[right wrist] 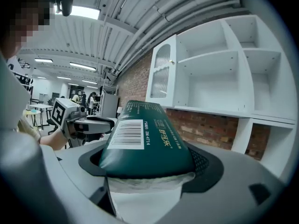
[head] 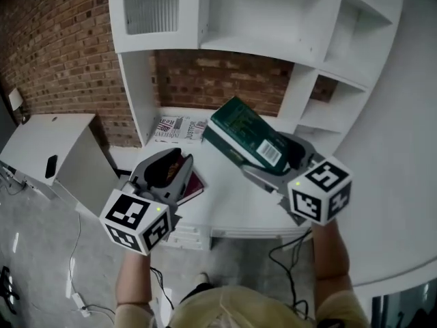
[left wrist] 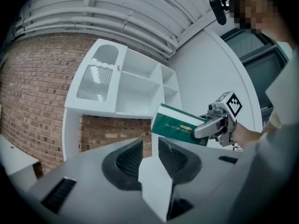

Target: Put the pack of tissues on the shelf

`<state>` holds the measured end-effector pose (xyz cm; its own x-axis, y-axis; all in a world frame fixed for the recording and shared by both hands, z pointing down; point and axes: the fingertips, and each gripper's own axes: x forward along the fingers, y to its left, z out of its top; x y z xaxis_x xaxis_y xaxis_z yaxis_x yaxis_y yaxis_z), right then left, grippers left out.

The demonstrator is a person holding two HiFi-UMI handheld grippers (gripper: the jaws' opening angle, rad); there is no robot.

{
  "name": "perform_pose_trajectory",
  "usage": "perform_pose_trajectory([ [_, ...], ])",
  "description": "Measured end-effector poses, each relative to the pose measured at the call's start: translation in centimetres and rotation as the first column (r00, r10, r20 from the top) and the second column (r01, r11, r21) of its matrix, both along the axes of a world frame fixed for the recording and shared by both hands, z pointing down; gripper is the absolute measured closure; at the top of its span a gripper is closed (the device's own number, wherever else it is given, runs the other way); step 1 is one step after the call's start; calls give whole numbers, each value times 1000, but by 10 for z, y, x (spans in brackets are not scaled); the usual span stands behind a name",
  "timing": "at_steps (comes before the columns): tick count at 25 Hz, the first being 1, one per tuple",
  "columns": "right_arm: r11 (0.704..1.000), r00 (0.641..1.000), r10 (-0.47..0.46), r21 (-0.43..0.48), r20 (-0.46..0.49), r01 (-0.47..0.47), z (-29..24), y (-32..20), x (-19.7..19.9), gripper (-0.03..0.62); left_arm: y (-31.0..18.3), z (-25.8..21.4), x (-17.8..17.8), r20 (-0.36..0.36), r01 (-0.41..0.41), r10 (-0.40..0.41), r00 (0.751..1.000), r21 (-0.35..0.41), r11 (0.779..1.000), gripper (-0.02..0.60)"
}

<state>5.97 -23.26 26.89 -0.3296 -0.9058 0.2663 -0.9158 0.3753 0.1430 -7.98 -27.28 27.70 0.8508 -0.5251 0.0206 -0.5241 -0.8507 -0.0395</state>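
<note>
The pack of tissues is dark green with a white barcode label, and my right gripper is shut on it, holding it in the air above the white desk, tilted toward the shelf unit. In the right gripper view the pack fills the space between the jaws. The white shelf unit stands ahead with bare compartments. My left gripper hovers lower left, jaws a narrow gap apart with nothing between them. The left gripper view shows the pack off to its right.
A newspaper lies on the desk against the brick wall, and a dark red book sits under my left gripper. A white cabinet stands at the left. The upper left shelf compartment has a ribbed glass door.
</note>
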Motion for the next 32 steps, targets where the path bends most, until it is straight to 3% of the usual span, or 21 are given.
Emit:
perform_pose_trajectory([
  [5,997,997,71,13,-5,-71,-15,-22,1,166,-22,-3,3,9,-99,99,995,13,995,482],
  [13,985,985,165,50,-44,-163,-24,-27,8,166,-32,-8,13,37,-207,204,978,103,973,482],
  [26,988,984,138,86,-109,-129,-108,-128,89,166,-112,-78,99,73,-209,199,977,193,959,482],
  [32,990,982,125,86,-144,-113,-136,-168,125,166,-139,-107,133,40,-198,193,980,204,959,482],
])
